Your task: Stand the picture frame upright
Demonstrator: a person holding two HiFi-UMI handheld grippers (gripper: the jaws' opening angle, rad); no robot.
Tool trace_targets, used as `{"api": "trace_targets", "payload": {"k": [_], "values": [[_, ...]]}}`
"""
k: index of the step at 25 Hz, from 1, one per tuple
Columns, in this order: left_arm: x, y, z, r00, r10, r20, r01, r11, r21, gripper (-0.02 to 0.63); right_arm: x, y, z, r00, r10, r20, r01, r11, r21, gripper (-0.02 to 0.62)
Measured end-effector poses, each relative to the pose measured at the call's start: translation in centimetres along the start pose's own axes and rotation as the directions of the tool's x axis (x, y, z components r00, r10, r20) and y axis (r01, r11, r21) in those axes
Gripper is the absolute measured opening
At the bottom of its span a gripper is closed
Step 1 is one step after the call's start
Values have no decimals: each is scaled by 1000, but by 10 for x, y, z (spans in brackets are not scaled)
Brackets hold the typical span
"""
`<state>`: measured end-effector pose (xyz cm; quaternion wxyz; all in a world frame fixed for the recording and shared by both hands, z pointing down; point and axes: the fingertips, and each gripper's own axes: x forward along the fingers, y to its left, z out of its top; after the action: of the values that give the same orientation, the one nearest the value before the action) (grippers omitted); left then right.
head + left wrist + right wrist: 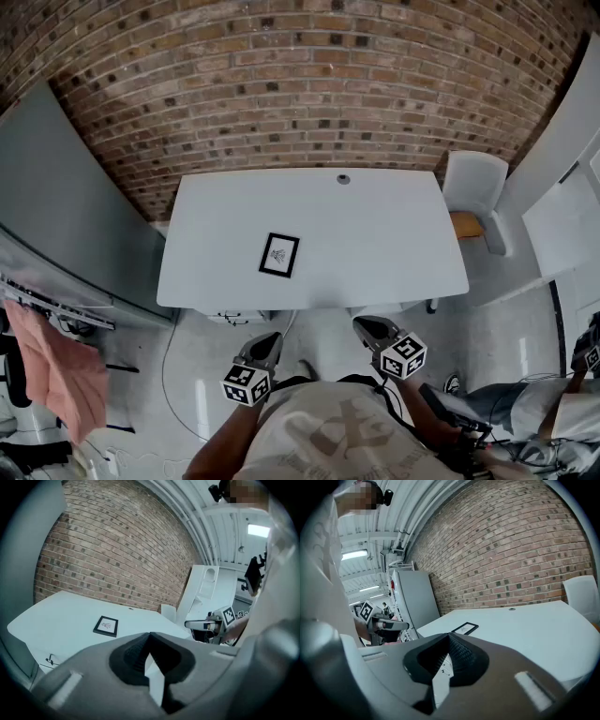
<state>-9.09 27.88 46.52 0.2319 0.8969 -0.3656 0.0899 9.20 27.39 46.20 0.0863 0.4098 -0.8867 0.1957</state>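
Head view: picture frame (279,255) lies flat near table (394,244) front edge, left of centre. Left gripper (265,348) and right gripper (372,330) pressed together, empty, short of the table. Frame likely light, stiff, glass fragile; grip one edge.

One picture frame (279,255), one table (394,234), one chair (473,183). Two grippers: left gripper (267,343), right gripper (366,327). One pink cloth (56,370).

Bright, even light; a ceiling strip light (354,554) glares up and left of the right gripper (449,638); fisheye bending, dark corners; its near body soft.
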Motion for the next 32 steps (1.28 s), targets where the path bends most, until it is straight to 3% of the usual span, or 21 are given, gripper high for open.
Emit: {"api": "trace_targets", "payload": {"k": [11,20,32], "values": [[4,-17,6,1000,14,9,-14,1000,9,3,-14,-5,-5,1000,25,6,-25,1000,11,6],[3,-19,-12,1000,0,-23,-1,1000,-19,3,-15,-5,-8,1000,7,13,-7,1000,21,6],[4,13,-3,1000,-17,-11,16,999,-36,3,17,-9,6,1000,-25,-10,25,1000,-1,6]]}}
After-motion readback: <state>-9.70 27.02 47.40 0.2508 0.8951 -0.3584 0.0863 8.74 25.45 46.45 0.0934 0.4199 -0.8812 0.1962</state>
